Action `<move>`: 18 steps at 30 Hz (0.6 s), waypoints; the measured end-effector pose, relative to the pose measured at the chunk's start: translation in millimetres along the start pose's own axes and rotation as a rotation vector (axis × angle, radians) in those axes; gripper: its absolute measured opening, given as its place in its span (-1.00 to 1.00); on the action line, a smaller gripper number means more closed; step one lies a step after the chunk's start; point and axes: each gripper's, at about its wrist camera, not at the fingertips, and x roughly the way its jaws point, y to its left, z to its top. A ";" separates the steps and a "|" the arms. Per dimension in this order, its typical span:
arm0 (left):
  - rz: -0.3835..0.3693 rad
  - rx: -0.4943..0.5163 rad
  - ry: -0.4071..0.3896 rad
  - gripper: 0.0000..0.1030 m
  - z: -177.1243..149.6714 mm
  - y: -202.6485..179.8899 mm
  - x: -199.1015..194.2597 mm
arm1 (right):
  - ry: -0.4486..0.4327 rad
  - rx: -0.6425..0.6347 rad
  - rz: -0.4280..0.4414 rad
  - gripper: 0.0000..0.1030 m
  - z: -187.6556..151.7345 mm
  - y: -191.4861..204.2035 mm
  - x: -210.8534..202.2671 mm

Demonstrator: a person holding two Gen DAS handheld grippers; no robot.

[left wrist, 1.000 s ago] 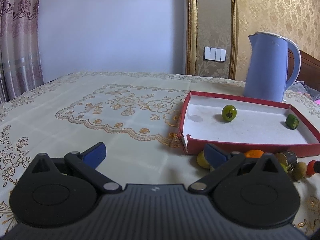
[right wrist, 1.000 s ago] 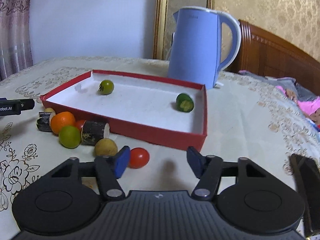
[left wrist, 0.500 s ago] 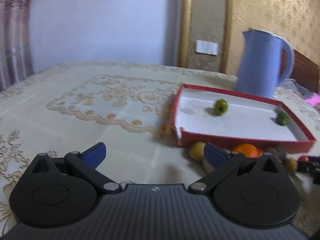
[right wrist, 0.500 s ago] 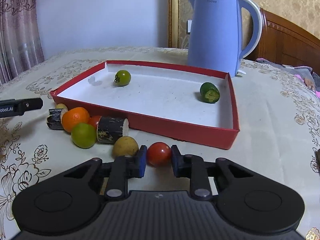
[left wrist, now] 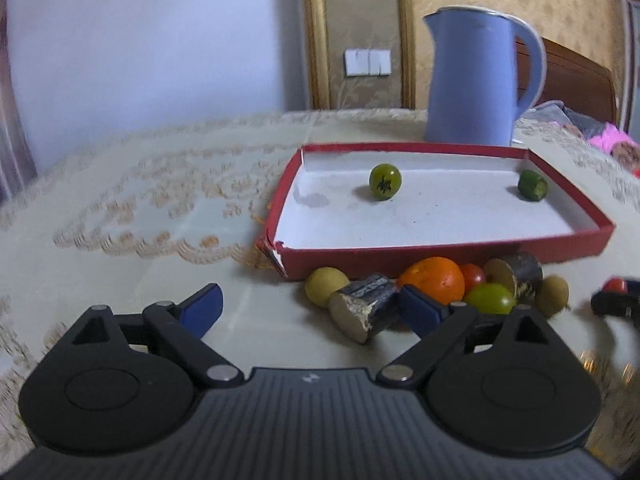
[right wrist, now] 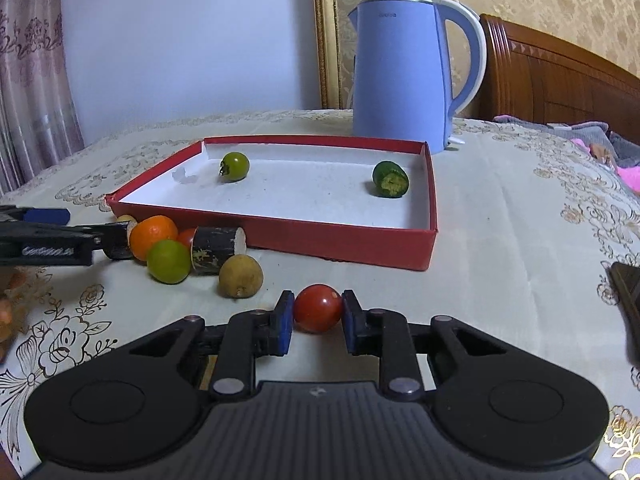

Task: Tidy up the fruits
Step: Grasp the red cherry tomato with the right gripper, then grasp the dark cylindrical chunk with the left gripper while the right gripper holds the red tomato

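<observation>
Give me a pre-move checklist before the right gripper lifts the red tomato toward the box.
1. Grip: right gripper fingers sit on both sides of the red tomato, apparently touching. Ok; firmness cannot tell.
2. Neighbour clearance: the yellowish fruit lies close on the left of the tomato, apart from the fingers. Ok, lift straight up.
3. Drop zone: red box holds only a green tomato and a green cut piece; bare floor between them. Ok.
4. Left gripper: open, holding nothing, beside the fruit pile and off the path. Ok.
5. Blue kettle stands behind the box. Ok.
</observation>
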 end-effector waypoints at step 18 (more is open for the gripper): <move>-0.037 -0.024 0.043 0.68 -0.1 32.3 -12.5 | -0.017 0.016 0.019 -0.53 -0.8 2.7 -0.1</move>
